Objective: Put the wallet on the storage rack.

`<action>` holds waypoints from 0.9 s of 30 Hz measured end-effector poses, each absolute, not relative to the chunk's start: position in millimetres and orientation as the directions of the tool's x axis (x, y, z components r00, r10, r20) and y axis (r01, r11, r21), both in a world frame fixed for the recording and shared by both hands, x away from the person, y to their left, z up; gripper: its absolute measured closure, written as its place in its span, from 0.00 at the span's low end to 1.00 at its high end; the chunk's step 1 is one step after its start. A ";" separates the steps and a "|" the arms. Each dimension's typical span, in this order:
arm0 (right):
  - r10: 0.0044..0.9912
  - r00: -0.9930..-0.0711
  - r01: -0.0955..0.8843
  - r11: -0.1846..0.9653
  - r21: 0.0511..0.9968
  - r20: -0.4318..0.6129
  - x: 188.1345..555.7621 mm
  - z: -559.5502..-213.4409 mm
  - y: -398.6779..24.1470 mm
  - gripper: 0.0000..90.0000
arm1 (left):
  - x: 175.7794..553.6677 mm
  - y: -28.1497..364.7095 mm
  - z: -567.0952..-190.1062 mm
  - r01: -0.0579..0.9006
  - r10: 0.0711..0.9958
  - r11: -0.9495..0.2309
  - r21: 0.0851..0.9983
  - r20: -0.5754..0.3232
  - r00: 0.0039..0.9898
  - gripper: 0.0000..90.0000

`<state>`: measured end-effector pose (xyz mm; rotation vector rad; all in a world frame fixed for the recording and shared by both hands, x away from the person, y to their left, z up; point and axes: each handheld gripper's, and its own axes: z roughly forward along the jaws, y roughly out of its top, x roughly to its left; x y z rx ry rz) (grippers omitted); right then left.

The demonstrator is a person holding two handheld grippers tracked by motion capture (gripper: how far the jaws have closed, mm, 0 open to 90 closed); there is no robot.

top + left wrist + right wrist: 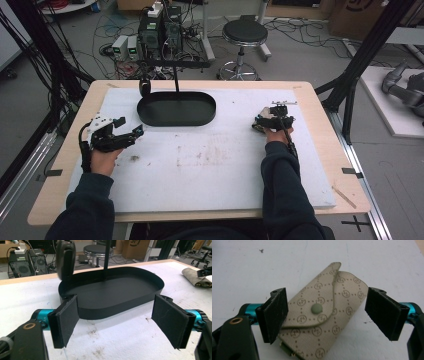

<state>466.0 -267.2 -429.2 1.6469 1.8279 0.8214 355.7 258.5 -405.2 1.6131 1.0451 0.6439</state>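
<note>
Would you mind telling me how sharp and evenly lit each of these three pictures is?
High view: soft and slightly blurred, evenly lit, the black tray showing little detail. Left gripper view: the tray is fairly sharp with a faint sheen on its floor, while the background bends toward the edges. Right gripper view: the beige pouch is crisp, with print and snap legible, under flat light with a soft shadow.

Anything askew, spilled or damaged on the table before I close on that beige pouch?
Nothing serious. The beige pouch lies at a slant between the open right gripper, its flap snapped shut. The white mat carries brownish smudges near its middle, stains and not a fresh spill. The black tray sits flat and looks intact, with the open left gripper facing it.
</note>
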 end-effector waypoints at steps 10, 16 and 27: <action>0.994 -0.108 0.674 0.070 0.736 0.005 470.2 -435.2 -264.5 0.23 | 355.1 259.2 -406.1 0.313 0.875 -0.054 0.948 -0.106 0.472 0.26; 0.988 -0.151 0.682 0.093 0.726 0.015 470.5 -433.4 -266.8 0.30 | 355.3 258.9 -406.7 0.316 0.873 -0.054 0.947 -0.108 0.475 0.26; 0.915 -0.398 0.674 0.337 0.658 -0.061 476.1 -419.5 -267.9 0.52 | 356.6 259.5 -408.2 0.325 0.874 -0.050 0.945 -0.116 0.472 0.27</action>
